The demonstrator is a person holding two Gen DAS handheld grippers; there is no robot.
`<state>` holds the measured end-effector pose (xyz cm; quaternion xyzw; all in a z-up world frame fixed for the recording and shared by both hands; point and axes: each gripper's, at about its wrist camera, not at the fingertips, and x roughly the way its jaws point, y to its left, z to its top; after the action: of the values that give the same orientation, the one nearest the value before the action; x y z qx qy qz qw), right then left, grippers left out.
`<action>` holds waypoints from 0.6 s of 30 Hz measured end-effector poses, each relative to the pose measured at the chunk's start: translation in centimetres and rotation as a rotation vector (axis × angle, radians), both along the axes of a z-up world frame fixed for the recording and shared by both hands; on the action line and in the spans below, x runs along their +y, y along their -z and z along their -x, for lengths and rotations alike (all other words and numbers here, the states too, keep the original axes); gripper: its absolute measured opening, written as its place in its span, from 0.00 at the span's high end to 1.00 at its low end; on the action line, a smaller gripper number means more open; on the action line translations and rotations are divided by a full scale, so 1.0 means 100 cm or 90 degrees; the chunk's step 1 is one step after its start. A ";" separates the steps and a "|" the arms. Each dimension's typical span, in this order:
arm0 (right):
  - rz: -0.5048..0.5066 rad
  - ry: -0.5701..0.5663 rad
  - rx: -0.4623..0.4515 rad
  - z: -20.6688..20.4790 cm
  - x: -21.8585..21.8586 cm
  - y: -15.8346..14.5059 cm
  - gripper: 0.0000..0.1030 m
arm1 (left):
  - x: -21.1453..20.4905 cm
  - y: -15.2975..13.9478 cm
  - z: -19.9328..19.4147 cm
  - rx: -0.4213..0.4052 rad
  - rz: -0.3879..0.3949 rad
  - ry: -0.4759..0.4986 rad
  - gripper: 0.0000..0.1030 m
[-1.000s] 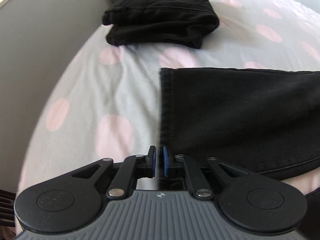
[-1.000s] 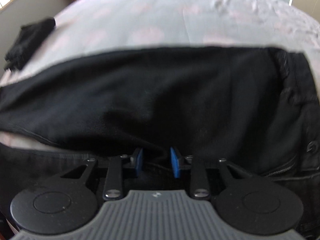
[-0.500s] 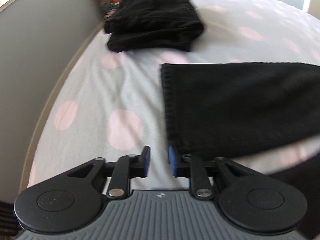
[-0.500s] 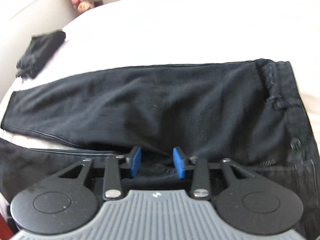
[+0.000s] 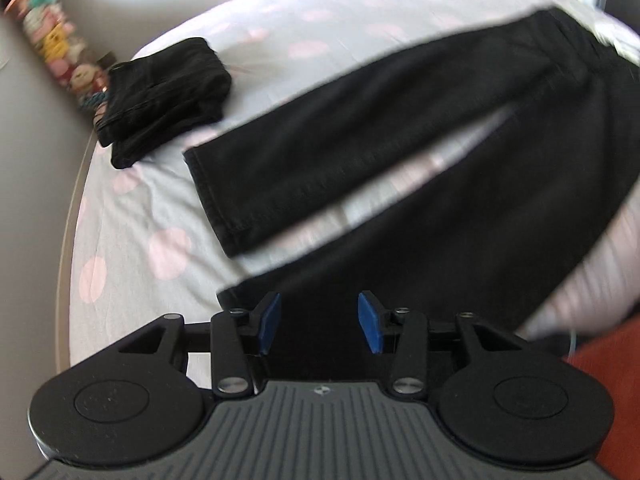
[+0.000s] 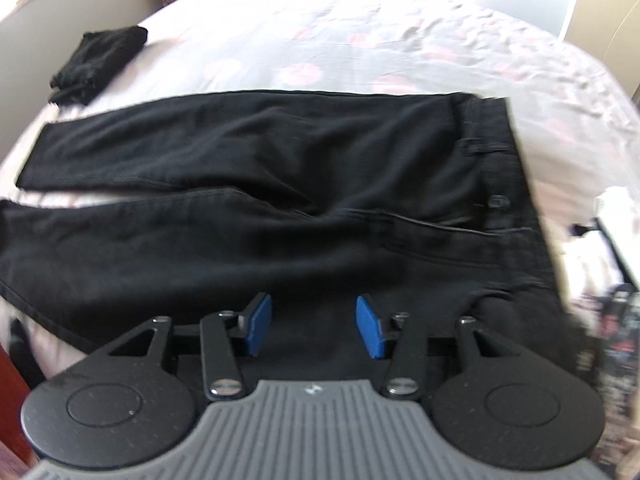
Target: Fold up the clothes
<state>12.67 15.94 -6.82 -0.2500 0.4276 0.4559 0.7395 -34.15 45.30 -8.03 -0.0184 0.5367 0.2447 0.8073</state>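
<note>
Trousers (image 6: 280, 216) lie spread flat on the bed (image 6: 360, 40), legs side by side with a thin strip of spotted sheet between them — no fold made in them yet. One folded garment (image 5: 160, 96) already sits near the far corner, well apart. Left gripper (image 5: 319, 322) and right gripper (image 6: 314, 326) hang over the near leg; both jaws have just been opening and grip nothing. Wall hems the left edge; beyond the trousers the sheet offers ample working room — hems and waistband lie exposed.
</note>
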 end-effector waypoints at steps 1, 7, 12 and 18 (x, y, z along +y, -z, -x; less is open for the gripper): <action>0.001 -0.004 -0.018 0.003 -0.008 -0.002 0.50 | -0.005 0.004 0.003 0.011 -0.005 0.015 0.51; 0.055 -0.062 -0.108 0.012 -0.039 -0.014 0.50 | -0.025 0.033 0.016 0.081 -0.037 0.118 0.50; 0.085 -0.057 -0.123 0.014 -0.055 -0.012 0.49 | -0.033 0.057 0.023 0.146 -0.016 0.209 0.43; 0.108 -0.050 -0.123 0.017 -0.061 -0.005 0.42 | -0.033 0.083 0.029 0.199 -0.031 0.279 0.42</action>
<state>10.94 9.86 -6.30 -0.3707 0.3813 0.4209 0.7349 -37.06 42.03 -16.36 0.1554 0.6399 0.0765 0.7487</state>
